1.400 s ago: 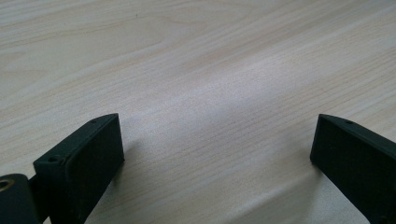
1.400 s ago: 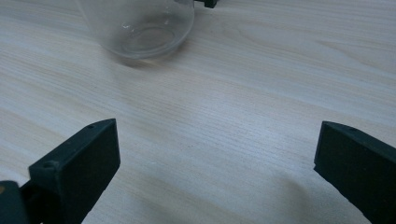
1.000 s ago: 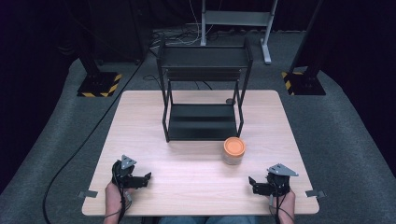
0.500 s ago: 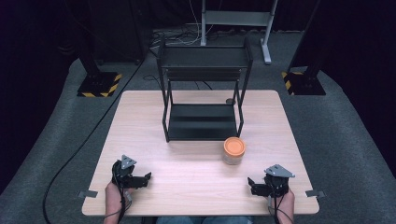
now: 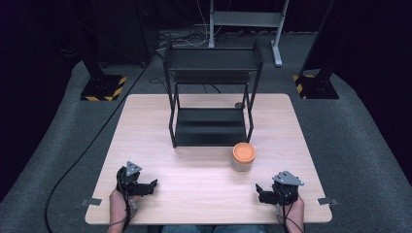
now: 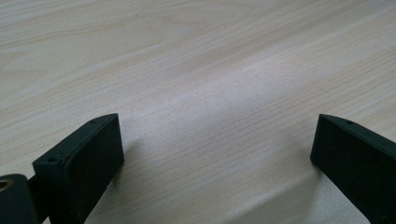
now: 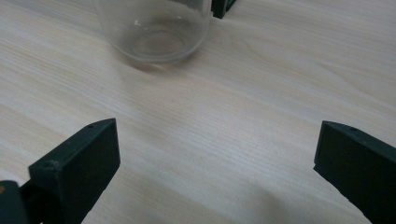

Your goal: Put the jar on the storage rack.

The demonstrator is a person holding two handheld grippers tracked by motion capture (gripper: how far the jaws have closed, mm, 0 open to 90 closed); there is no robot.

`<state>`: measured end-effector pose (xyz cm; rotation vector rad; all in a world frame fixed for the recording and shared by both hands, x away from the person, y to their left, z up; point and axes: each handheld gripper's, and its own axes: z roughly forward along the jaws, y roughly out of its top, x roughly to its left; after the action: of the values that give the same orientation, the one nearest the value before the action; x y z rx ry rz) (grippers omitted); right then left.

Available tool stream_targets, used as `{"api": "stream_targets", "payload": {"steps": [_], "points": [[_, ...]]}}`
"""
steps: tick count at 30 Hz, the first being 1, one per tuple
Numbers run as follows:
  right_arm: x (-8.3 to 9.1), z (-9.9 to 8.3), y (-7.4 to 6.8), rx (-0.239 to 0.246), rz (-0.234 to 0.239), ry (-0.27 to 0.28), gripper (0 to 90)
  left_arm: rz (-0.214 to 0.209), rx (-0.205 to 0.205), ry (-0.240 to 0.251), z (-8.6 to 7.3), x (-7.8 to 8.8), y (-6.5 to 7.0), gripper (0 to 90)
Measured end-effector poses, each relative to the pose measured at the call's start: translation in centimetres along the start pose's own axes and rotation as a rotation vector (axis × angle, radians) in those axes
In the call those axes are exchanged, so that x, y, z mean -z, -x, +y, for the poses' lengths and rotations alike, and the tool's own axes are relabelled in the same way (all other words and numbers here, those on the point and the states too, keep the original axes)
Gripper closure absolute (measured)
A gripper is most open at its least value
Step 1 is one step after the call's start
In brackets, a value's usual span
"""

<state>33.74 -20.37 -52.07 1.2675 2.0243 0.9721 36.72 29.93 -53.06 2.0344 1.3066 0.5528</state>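
Observation:
A clear glass jar [image 5: 243, 158] with an orange lid stands upright on the wooden table [image 5: 204, 160], just in front of the black rack's right leg. Its glass base [image 7: 152, 32] is at the top of the right gripper view, ahead of the jaws and apart from them. My right gripper [image 5: 261, 191] rests near the table's front right edge, open and empty [image 7: 215, 163]. My left gripper [image 5: 149, 185] sits near the front left edge, also open [image 6: 215, 154], with bare wood between its jaws.
A black two-tier metal rack [image 5: 211, 97] stands at the middle back of the table. A small dark round object [image 5: 239, 105] lies behind its right side. Black stands with yellow-striped bases [image 5: 102, 87] flank the table on the grey carpet.
The right gripper has shifted very slightly to the left. The left gripper and the jar have not moved.

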Motion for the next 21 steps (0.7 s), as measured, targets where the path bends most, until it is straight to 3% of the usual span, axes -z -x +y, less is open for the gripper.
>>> {"api": "stream_targets", "payload": {"steps": [8, 12, 21], "points": [[-0.7, 1.6, -1.2, 0.033, 0.026, 0.032, 0.0, 0.000, 0.000, 0.000, 0.0, 0.0, 0.0, 2.0], [-1.9, 2.7, -2.2, 0.065, 0.044, 0.037, 0.0, 0.001, 0.001, 0.000, 0.0, 0.0, 0.0, 2.0], [-4.1, 4.1, -2.8, 0.065, 0.057, 0.036, 0.0, 0.002, 0.002, 0.000, 0.0, 0.0, 0.0, 2.0]]}}
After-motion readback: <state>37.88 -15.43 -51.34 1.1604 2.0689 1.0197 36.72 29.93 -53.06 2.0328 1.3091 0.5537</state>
